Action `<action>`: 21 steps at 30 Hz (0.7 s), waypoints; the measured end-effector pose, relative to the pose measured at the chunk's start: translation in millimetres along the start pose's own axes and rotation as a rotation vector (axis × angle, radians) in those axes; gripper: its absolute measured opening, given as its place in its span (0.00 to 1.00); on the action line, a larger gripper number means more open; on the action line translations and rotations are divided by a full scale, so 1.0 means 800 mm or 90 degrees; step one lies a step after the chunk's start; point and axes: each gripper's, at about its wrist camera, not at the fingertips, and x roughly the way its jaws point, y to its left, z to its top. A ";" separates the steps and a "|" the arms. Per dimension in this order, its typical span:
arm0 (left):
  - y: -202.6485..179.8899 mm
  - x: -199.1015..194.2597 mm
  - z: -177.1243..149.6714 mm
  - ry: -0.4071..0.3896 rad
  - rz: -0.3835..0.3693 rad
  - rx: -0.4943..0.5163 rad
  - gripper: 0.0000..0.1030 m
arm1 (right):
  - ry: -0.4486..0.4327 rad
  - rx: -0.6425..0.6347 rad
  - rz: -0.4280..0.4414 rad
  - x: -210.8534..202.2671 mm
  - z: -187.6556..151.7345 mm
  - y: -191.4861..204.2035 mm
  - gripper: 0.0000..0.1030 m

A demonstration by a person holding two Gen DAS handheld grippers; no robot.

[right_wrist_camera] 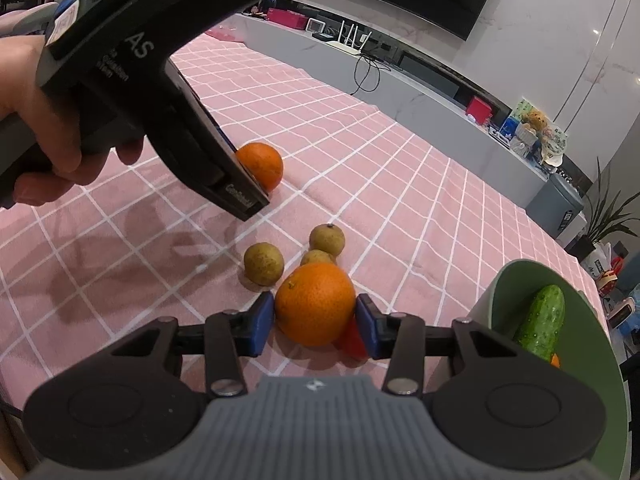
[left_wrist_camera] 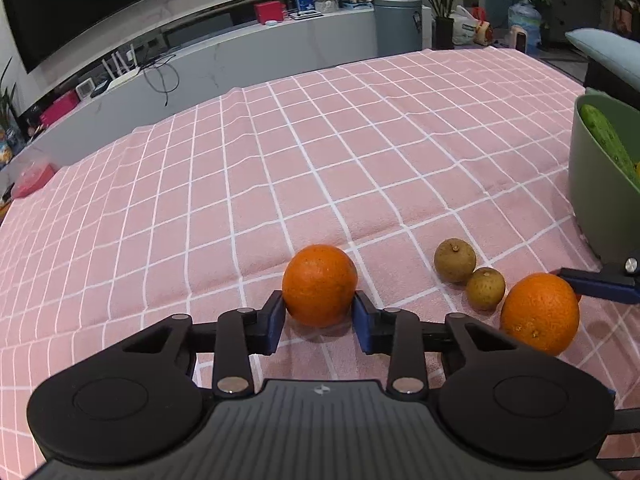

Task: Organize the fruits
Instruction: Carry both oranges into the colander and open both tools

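In the left wrist view my left gripper (left_wrist_camera: 319, 312) is shut on an orange (left_wrist_camera: 319, 285) resting on the pink checked cloth (left_wrist_camera: 240, 184). In the right wrist view my right gripper (right_wrist_camera: 315, 322) is shut on a second orange (right_wrist_camera: 315, 303), also on the cloth; this orange shows in the left wrist view (left_wrist_camera: 539, 318) with a blue right fingertip (left_wrist_camera: 600, 280) beside it. Small brown fruits (right_wrist_camera: 264, 263) (right_wrist_camera: 327, 239) lie just beyond it, two visible in the left view (left_wrist_camera: 455, 260) (left_wrist_camera: 485, 288). A green bowl (right_wrist_camera: 516, 280) at right holds a cucumber (right_wrist_camera: 541, 322).
A red object (right_wrist_camera: 352, 342) lies partly hidden under the right orange. The left gripper body and the hand holding it (right_wrist_camera: 40, 128) fill the upper left of the right wrist view. A grey TV bench (left_wrist_camera: 240, 56) stands beyond the table's far edge.
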 end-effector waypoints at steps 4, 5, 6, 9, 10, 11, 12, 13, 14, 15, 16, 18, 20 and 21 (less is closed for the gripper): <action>0.007 -0.017 0.002 -0.018 -0.002 -0.038 0.38 | 0.001 -0.002 -0.003 -0.003 0.000 0.002 0.39; 0.007 -0.023 0.003 -0.026 -0.004 -0.048 0.38 | -0.002 -0.003 -0.006 -0.005 0.000 0.002 0.39; 0.008 -0.031 0.002 -0.036 -0.010 -0.059 0.38 | -0.005 -0.004 -0.010 -0.008 0.000 0.002 0.39; 0.007 -0.052 0.004 -0.066 -0.030 -0.088 0.38 | -0.023 -0.001 -0.022 -0.021 0.001 0.002 0.39; 0.006 -0.060 0.004 -0.075 -0.037 -0.099 0.38 | -0.030 0.002 -0.028 -0.026 0.001 0.000 0.39; 0.005 -0.066 0.004 -0.084 -0.044 -0.108 0.38 | -0.038 0.007 -0.035 -0.032 0.001 -0.002 0.39; 0.005 -0.074 0.004 -0.095 -0.053 -0.116 0.38 | -0.046 0.013 -0.041 -0.037 0.002 -0.004 0.39; 0.005 -0.081 0.004 -0.105 -0.062 -0.126 0.38 | -0.054 0.021 -0.046 -0.043 0.002 -0.007 0.39; 0.004 -0.088 0.004 -0.114 -0.070 -0.135 0.38 | -0.063 0.031 -0.054 -0.049 0.002 -0.011 0.39; 0.004 -0.094 0.006 -0.123 -0.078 -0.144 0.38 | -0.070 0.040 -0.062 -0.054 0.003 -0.015 0.39; 0.003 -0.102 0.007 -0.134 -0.086 -0.154 0.38 | -0.080 0.050 -0.073 -0.061 0.004 -0.020 0.39; 0.000 -0.115 0.010 -0.153 -0.099 -0.163 0.38 | -0.099 0.064 -0.096 -0.074 0.006 -0.028 0.39; -0.009 -0.125 0.014 -0.168 -0.107 -0.161 0.38 | -0.117 0.083 -0.118 -0.087 0.009 -0.040 0.39; -0.015 -0.130 0.016 -0.172 -0.111 -0.159 0.38 | -0.122 0.093 -0.126 -0.094 0.011 -0.047 0.39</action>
